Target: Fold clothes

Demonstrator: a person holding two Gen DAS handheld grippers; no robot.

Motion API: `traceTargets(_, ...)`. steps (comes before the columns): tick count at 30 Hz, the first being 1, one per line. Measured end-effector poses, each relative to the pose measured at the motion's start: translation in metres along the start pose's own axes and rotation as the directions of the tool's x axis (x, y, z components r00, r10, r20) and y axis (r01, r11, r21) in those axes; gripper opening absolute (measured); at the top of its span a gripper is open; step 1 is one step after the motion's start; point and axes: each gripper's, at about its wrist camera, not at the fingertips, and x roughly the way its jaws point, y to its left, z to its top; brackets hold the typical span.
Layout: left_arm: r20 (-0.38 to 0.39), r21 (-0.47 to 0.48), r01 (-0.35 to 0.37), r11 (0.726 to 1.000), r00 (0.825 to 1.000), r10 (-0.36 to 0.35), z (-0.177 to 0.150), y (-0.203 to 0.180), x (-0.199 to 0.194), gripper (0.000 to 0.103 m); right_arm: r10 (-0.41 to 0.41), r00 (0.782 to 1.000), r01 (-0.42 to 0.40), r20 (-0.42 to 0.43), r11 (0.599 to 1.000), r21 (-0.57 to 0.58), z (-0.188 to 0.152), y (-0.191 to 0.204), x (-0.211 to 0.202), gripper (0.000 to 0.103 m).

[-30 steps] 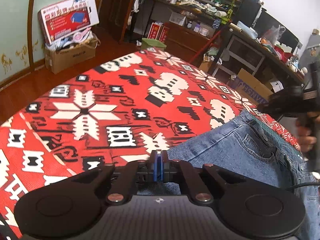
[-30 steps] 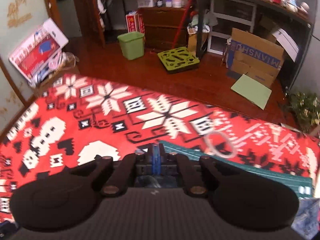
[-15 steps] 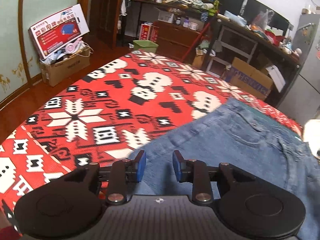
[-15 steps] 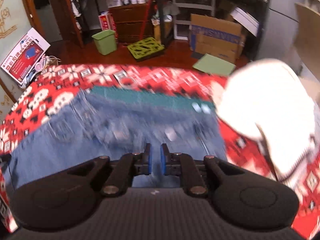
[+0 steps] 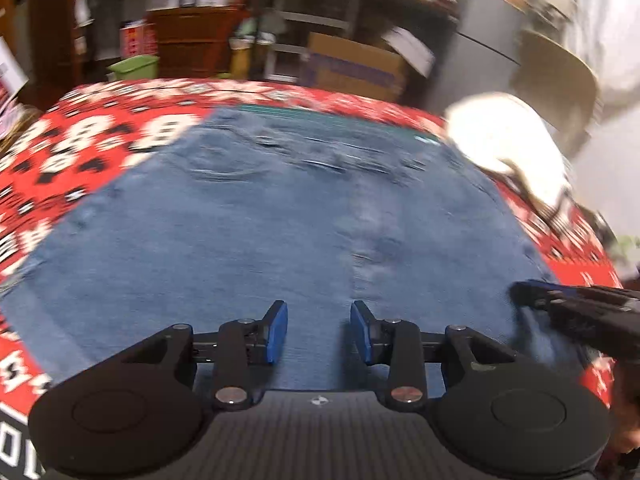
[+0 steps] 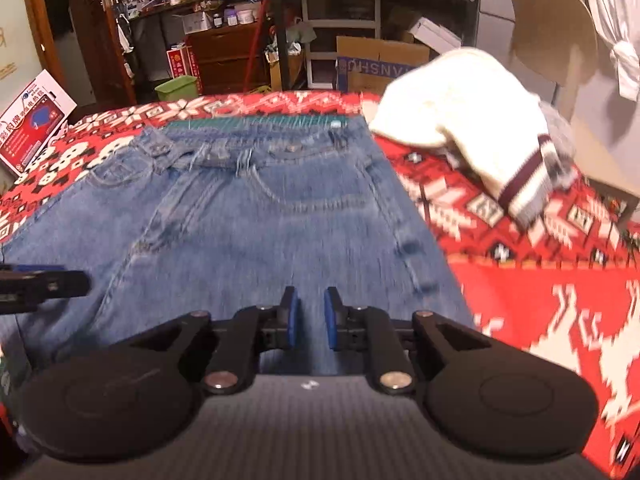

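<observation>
Blue jeans (image 6: 260, 220) lie flat on the red patterned cloth (image 6: 540, 280), waistband at the far side; the left wrist view shows them blurred (image 5: 260, 232). My left gripper (image 5: 319, 332) hovers over the near denim, its jaws opening with nothing between the blue pads. My right gripper (image 6: 311, 320) is also above the denim, its jaws opening by a narrow gap, with nothing pinched. Each gripper shows in the other's view: the right gripper (image 5: 568, 312) by the jeans' right edge, the left gripper (image 6: 40, 284) at the left.
A white knit sweater (image 6: 460, 120) with a striped hem lies bunched on the cloth right of the jeans. A green mat (image 6: 260, 123) peeks out beyond the waistband. Past the table edge stand a chair (image 6: 556, 32), cardboard boxes (image 6: 380, 60), a green bin (image 6: 178, 87) and cluttered shelves.
Both grippers were shut a second ago and now stand with jaws apart. Both views have swung across so the jeans fill the middle, and the white sweater has come into sight.
</observation>
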Motion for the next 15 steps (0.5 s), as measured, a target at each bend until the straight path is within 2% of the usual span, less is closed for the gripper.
traceTargets(3, -0.03, 0.051, 0.029, 0.998, 0.999, -0.027, -0.006, -0.02, 0.007, 0.031, -0.014, 1.0, 0.014, 0.009, 1.0, -0.024, -0.015, 0.003, -0.005, 0.021)
traceTargets(7, -0.031, 0.161, -0.031, 0.986, 0.999, 0.037, -0.024, -0.036, 0.008, 0.033, -0.021, 1.0, 0.022, 0.024, 0.999, -0.05, -0.034, 0.002, -0.018, 0.031)
traceTargets(9, -0.017, 0.211, -0.055, 0.976, 0.998, 0.06, -0.033, -0.04, 0.003, 0.036, -0.016, 1.0, 0.017, 0.027, 0.999, -0.048, -0.044, 0.0, -0.026, 0.031)
traceTargets(13, -0.034, 0.191, -0.035, 0.981, 0.998, 0.043, -0.036, -0.034, -0.005, 0.035, -0.005, 1.0, 0.005, 0.013, 1.0, -0.001, -0.052, -0.007, -0.039, 0.031)
traceTargets(15, -0.03, 0.165, -0.01, 0.986, 0.999, 0.015, -0.03, -0.033, -0.01, 0.035, -0.001, 0.999, 0.001, 0.035, 1.0, -0.002, -0.047, -0.007, -0.045, 0.031)
